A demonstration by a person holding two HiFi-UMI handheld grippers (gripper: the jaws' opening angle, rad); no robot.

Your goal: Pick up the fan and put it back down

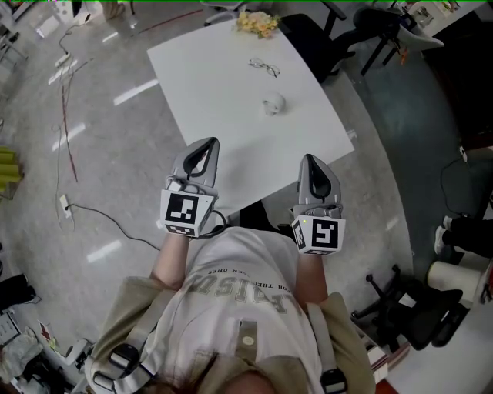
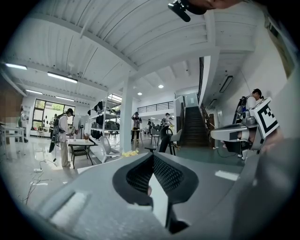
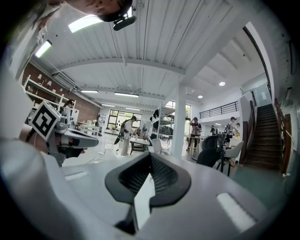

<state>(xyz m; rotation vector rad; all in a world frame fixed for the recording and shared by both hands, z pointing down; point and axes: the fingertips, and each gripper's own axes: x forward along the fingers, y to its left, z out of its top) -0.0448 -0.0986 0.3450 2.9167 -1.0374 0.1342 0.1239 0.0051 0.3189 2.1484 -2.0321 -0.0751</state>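
A small white rounded object (image 1: 273, 103), apparently the fan, sits in the middle of the white table (image 1: 208, 85). Both grippers hover side by side over the table's near edge, well short of it, pointing level across the room. My left gripper (image 1: 206, 143) is shut with nothing between its jaws; its own view shows the pads meeting (image 2: 152, 157). My right gripper (image 1: 310, 160) is likewise shut and empty (image 3: 150, 157). Neither gripper view shows the fan; both look out over the room above the table.
Eyeglasses (image 1: 264, 68) and a bunch of pale yellow flowers (image 1: 258, 23) lie at the table's far end. Black office chairs (image 1: 331, 38) stand beyond the table, another (image 1: 408, 308) at the lower right. Cables (image 1: 92, 212) trail on the floor to the left.
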